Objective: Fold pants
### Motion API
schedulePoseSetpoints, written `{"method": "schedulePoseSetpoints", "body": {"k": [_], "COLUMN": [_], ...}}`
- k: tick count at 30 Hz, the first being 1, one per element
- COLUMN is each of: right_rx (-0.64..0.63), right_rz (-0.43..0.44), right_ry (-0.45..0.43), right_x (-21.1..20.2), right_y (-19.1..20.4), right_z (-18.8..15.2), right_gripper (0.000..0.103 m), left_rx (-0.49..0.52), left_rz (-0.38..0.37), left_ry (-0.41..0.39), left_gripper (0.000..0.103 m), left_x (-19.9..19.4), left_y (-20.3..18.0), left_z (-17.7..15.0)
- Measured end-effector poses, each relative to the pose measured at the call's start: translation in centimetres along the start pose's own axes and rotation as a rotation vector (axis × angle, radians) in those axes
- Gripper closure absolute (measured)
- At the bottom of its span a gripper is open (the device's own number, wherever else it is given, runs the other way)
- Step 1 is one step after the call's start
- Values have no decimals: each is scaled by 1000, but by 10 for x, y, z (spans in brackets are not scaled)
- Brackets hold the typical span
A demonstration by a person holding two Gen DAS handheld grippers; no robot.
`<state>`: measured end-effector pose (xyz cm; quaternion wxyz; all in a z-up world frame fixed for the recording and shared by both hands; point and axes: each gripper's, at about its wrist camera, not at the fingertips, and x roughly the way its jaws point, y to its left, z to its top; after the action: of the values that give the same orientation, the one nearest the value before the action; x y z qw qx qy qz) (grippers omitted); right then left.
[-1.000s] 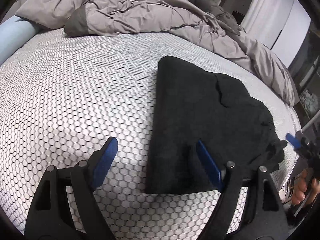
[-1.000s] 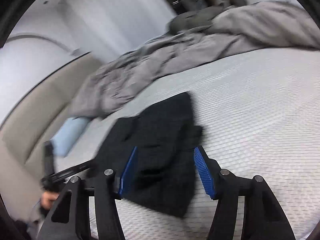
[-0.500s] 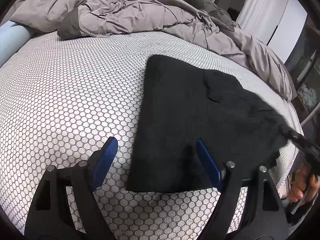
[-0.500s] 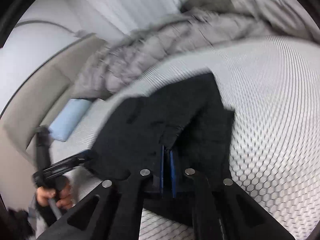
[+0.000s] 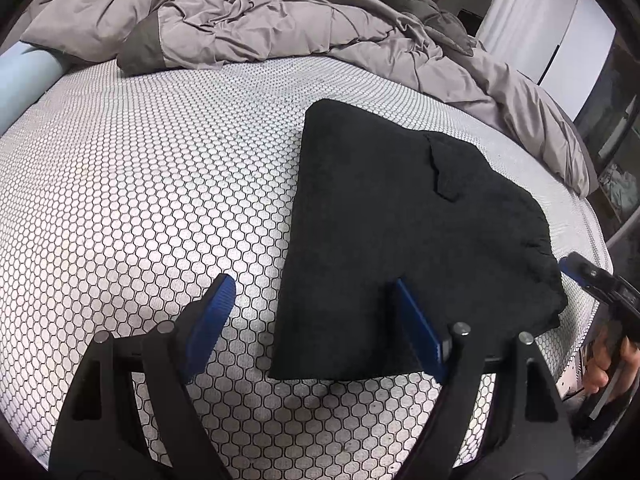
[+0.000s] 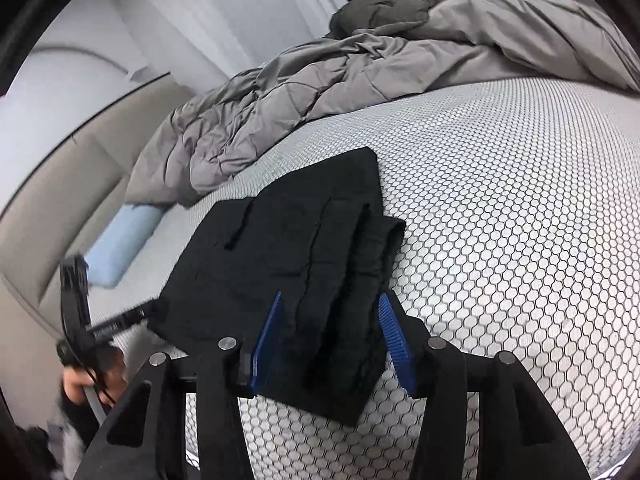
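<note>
The black pants (image 5: pixel 392 232) lie folded into a flat stack on the white honeycomb-patterned mattress (image 5: pixel 152 184). They also show in the right wrist view (image 6: pixel 304 264), with layered edges facing me. My left gripper (image 5: pixel 316 320) is open and empty, hovering over the stack's near left corner. My right gripper (image 6: pixel 332 340) is open and empty, its jaws standing on either side of the stack's near edge. The right gripper also shows at the right edge of the left wrist view (image 5: pixel 600 280). The left gripper shows in the right wrist view (image 6: pixel 80 320).
A rumpled grey duvet (image 5: pixel 280 20) is heaped along the far side of the bed. A light blue pillow (image 6: pixel 120 240) lies by the beige headboard (image 6: pixel 60 200). The mattress edge (image 5: pixel 592 240) drops off at the right, near the right hand.
My right gripper was shut on the pants' edge half a second ago and has opened, letting go. The pants now lie flat. My left gripper stayed open and shifted slightly.
</note>
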<state>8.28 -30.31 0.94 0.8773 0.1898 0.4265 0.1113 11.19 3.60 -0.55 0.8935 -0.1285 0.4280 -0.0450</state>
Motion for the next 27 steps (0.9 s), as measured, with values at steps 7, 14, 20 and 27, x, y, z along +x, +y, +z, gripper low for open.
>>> {"method": "schedulePoseSetpoints", "body": {"k": [7,14,20,27], "right_rx": [45,-138,102,-8], "right_rz": [-18,-25,-84,106], "right_ry": [37,-103,42,52], "right_x": [45,24,44,3], "right_y": [-5,36,-12,6], "right_z": [21,32,29,8], "right_gripper": [62,84,69,61], "left_rx": [-8,-18,-59,-40], "left_rz": [7,17,50,15], "left_ry": [3,0,-28,-42], "left_gripper": [24,24,24,24], "left_x": [2,-1,-6,-12], "left_y": [3,9,13,3], "left_z": [1,-1,-1,-3]}}
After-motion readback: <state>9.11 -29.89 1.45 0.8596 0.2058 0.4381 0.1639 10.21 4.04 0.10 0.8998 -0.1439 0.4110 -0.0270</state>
